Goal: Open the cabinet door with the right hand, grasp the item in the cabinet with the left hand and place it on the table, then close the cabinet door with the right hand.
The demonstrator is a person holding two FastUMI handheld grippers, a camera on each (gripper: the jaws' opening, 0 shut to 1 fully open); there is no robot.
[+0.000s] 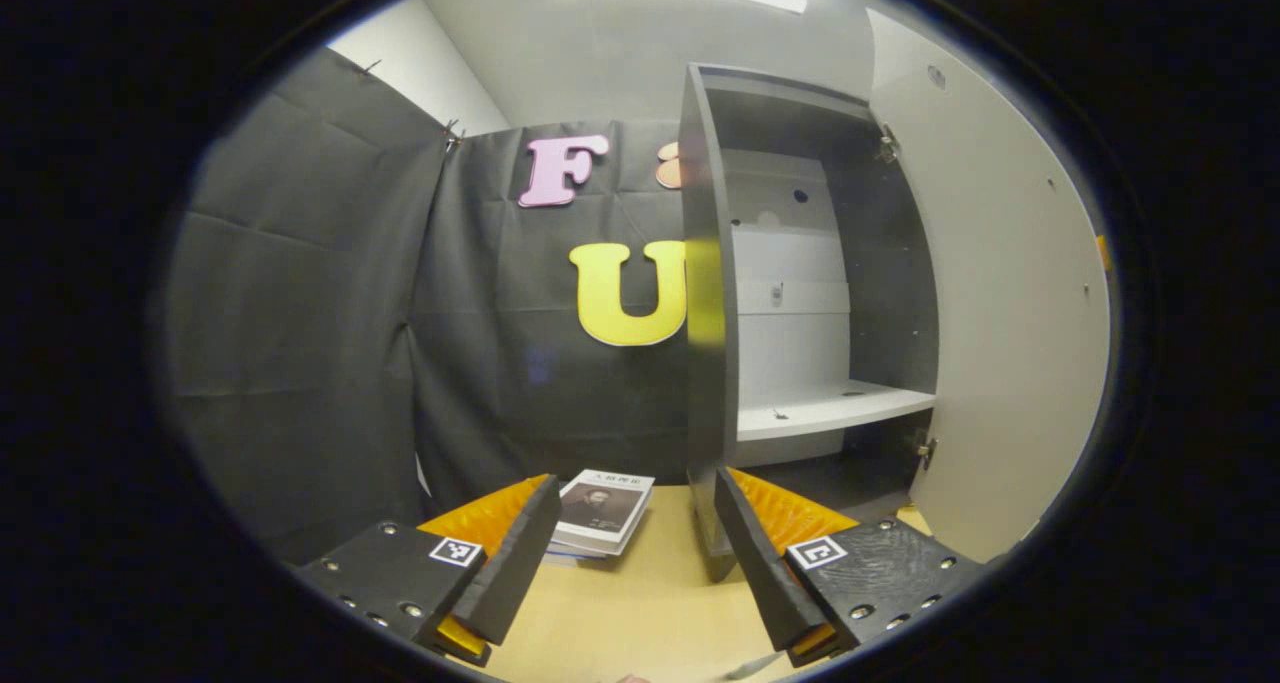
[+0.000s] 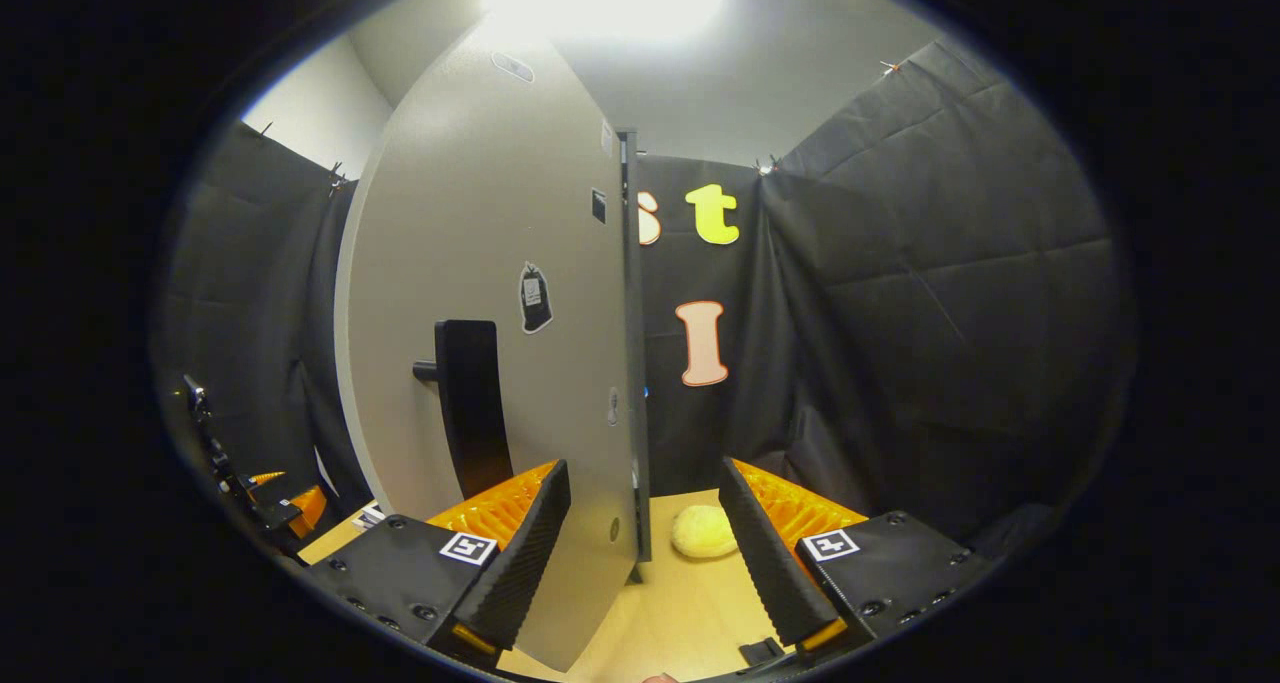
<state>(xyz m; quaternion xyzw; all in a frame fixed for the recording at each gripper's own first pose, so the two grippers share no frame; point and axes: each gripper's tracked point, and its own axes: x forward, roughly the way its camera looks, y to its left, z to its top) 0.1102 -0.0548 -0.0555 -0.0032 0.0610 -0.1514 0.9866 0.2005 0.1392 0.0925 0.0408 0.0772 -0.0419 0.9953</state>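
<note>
**Cabinet door stands open, book lies on the tabletop, both tools released**

In the left gripper view, your left tool (image 1: 637, 553) sits low over the pale wooden tabletop (image 1: 640, 603) with its two fingers spread apart and nothing between them. Just past the left finger, a stack of books (image 1: 600, 513) lies flat on the tabletop, the top cover facing up. The stack rests to the left of the cabinet (image 1: 790, 293) and near its front corner. The cabinet is a tall grey box standing upright on the tabletop, seen from its open front. Inside, a white shelf (image 1: 830, 408) runs across the lower part, with only tiny specks on it, too small to identify. The cabinet door (image 1: 1000, 293) is swung wide, a pale panel along the right side of this view, hanging from hinges at the top and bottom of the cabinet's right wall.

In the right gripper view, your right tool (image 2: 645, 553) is also released, its fingers spread. The free edge of the open door (image 2: 500, 313) stands between the two fingers, closer to the left one; whether either finger touches it cannot be told. A dark vertical handle (image 2: 470, 403) is mounted on the door's face, above your left finger. A small round yellowish object (image 2: 703, 531) lies on the tabletop beyond the door edge, between the fingers. At the far left of this view, your other tool (image 2: 270, 498) shows low near the tabletop.
</note>
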